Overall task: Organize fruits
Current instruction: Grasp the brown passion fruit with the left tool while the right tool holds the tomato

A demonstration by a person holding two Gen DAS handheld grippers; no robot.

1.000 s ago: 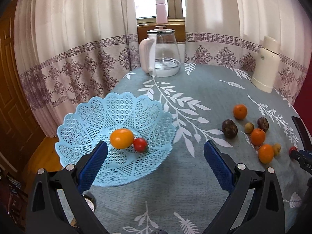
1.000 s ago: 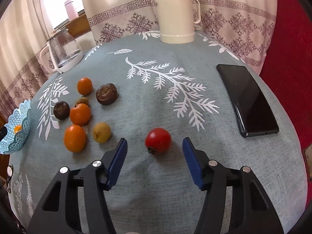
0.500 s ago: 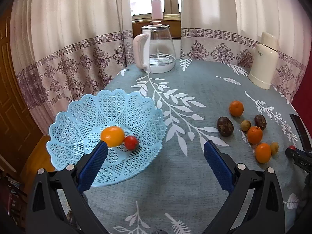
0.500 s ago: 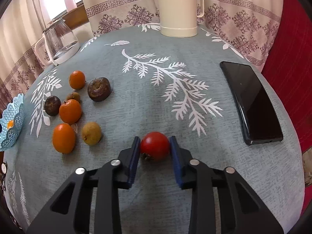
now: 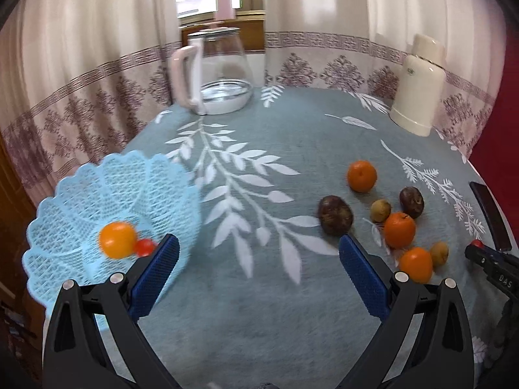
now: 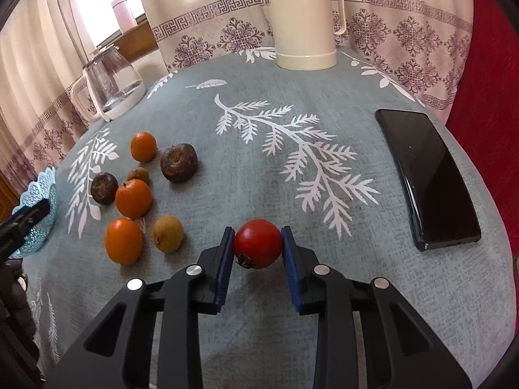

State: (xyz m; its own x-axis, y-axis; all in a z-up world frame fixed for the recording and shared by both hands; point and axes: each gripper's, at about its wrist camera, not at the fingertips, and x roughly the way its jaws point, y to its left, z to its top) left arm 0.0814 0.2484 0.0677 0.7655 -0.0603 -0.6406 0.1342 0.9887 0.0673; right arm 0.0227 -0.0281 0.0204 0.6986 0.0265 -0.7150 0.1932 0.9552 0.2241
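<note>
Curtains ring the table (image 6: pixel 259 168), where the right tongs (image 6: pixel 258 243) clench a red tomato (image 6: pixel 257 243), the blue basket (image 6: pixel 39 201) lying far left beside the spread-open left tongs (image 5: pixel 259 256).

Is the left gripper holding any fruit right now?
No, the left gripper is wide open over bare tablecloth, nothing between its pads.

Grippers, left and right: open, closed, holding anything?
Left gripper: open, holding nothing.
Right gripper: closed on the round red tomato.
</note>
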